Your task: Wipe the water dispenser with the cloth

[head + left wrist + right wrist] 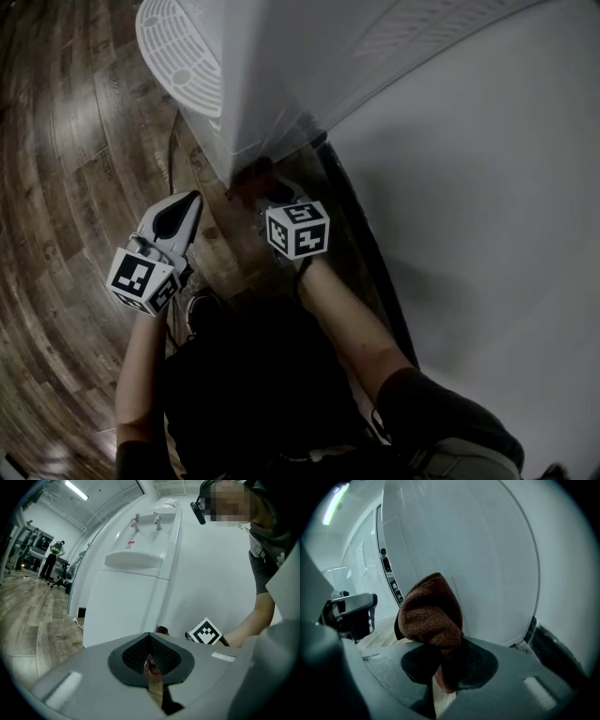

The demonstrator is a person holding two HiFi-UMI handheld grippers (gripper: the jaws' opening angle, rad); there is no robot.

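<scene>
The white water dispenser [246,84] stands on the wood floor, its drip tray [182,49] jutting left. The left gripper view shows its front [133,597] with two taps [146,521]. My right gripper [267,192] is shut on a brown fleecy cloth [432,616], and it holds the cloth [247,178] against the dispenser's lower side panel [468,564] close to the floor. My left gripper [187,211] hangs to the left of it, shut and empty, pads [140,656] together and aimed at the dispenser's base. It also appears in the right gripper view [350,607].
A white wall [487,206] runs along the right with a dark baseboard [361,230] at its foot. A cord [172,155] lies on the floor [66,169] by the dispenser's front. The person's shoe [192,302] is below the left gripper. A person [50,559] and a chair stand far off.
</scene>
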